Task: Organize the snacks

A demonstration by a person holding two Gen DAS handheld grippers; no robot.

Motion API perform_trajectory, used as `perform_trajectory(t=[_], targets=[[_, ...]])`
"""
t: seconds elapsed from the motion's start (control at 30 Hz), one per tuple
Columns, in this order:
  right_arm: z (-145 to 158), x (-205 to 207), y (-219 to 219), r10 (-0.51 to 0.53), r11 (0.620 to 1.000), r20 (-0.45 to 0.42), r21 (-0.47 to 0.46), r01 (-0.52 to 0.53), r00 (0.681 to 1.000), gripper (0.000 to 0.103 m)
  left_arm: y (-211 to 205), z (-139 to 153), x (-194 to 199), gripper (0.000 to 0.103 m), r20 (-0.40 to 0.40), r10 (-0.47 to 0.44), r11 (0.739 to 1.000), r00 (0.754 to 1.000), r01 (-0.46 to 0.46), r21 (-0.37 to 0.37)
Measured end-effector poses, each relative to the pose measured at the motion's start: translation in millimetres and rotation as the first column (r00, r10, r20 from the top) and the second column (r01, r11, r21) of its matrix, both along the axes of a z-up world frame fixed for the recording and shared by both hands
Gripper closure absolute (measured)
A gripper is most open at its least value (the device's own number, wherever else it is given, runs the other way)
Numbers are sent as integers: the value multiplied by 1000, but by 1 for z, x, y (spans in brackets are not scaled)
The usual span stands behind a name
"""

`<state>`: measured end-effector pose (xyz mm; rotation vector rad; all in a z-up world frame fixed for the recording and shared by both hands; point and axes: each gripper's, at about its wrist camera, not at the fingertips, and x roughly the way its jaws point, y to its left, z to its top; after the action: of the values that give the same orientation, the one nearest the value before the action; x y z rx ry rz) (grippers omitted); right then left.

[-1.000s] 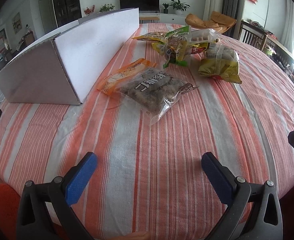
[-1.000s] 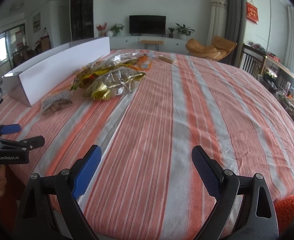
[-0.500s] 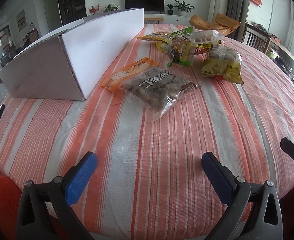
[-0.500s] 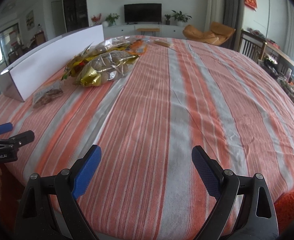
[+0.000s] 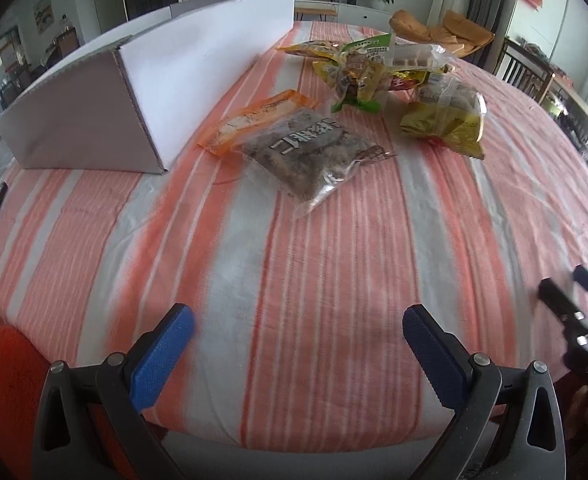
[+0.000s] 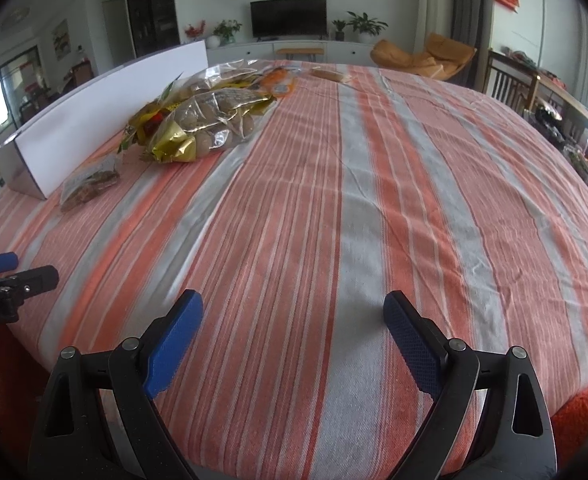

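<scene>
Snacks lie upper centre of my left view, the clear brown-filled snack packet [image 5: 309, 152] straight ahead of my wide-open, empty left gripper [image 5: 297, 332], long axis running diagonally, well left of my open right gripper [image 6: 292, 320], so left reaches first.

A striped tablecloth [image 6: 373, 208] — orange, grey and white — covers the round table. Past the far edge, a dark TV [image 6: 288, 17] stands on a low white cabinet [image 6: 294, 50], with potted plants [image 6: 363, 24] and red flowers [image 6: 195, 30] beside it. An orange lounge chair [image 6: 421, 58] sits to the right — near it a wooden chair [image 5: 523, 74] and grey curtains [image 6: 467, 4].
</scene>
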<state>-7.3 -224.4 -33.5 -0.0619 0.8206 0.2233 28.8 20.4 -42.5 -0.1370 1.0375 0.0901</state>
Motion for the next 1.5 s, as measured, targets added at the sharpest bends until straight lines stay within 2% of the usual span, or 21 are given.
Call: perform_trajectory(t=[0.1,0.33,0.7,1.5], targets=[[-1,0,3,14,1000,-1,-20,-14,1000,8,-5,2,-1,0,0,1,1000,1000,-1,-28],[-1,-2,0,32,999,-1,-18,-32,999,8,-23,-3,-2,0,-2,-14,998,1000,14,62],[-2,-7,0,20,1000,32,-12,-19,999,8,-24,-4,-2,0,22,-25,998,999,23,65],[-1,-7,-1,15,1000,42,-12,-14,999,8,-22,-4,-7,0,26,-27,997,999,25,67]])
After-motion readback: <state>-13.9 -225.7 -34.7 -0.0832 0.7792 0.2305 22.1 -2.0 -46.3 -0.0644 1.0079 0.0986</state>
